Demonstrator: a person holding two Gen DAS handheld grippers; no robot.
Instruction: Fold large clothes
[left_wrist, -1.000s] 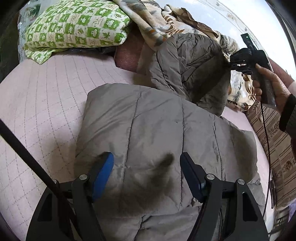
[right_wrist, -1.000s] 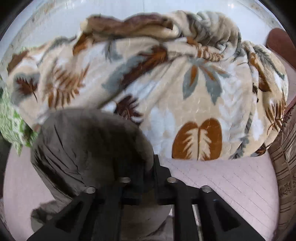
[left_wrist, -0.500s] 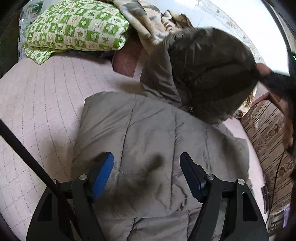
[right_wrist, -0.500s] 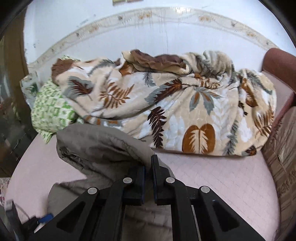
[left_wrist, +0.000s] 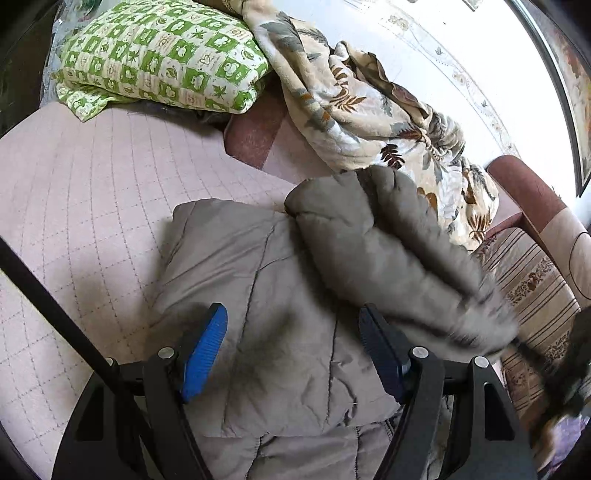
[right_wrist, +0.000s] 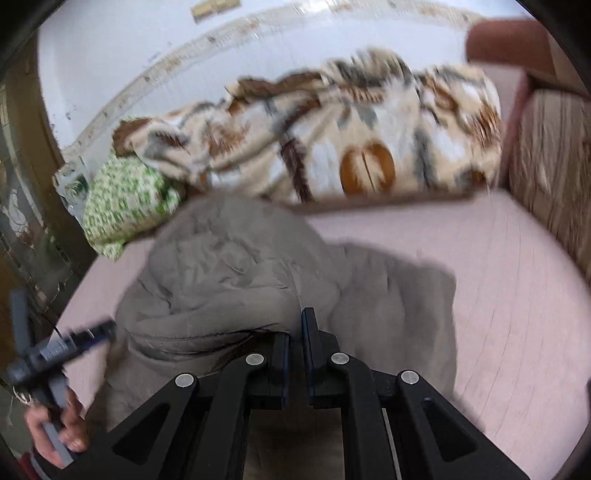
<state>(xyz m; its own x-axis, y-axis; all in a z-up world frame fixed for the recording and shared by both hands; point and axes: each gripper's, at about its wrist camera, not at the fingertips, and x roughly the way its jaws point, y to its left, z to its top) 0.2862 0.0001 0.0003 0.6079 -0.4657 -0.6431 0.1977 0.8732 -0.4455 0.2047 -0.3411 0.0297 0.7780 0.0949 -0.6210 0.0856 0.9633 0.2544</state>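
Observation:
A grey quilted jacket (left_wrist: 266, 295) lies on the pink quilted bed cover (left_wrist: 85, 192). My left gripper (left_wrist: 291, 343) is open, its blue pads hovering over the jacket's near part. My right gripper (right_wrist: 293, 343) is shut on a fold of the jacket (right_wrist: 229, 280) and holds that upper part doubled over the rest. In the left wrist view this folded part (left_wrist: 388, 251) drapes across the jacket toward the right, where the right gripper is a dark blur (left_wrist: 569, 373).
A green-and-white pillow (left_wrist: 166, 62) and a leaf-patterned blanket (left_wrist: 362, 107) lie at the back of the bed. A striped cover (left_wrist: 535, 288) and a maroon armrest (left_wrist: 524, 192) are on the right. The left gripper and hand (right_wrist: 48, 369) show in the right wrist view.
My right gripper has pulled the jacket's upper part from high near the blanket down and toward me, over the lower part. My left gripper has stayed open above the jacket.

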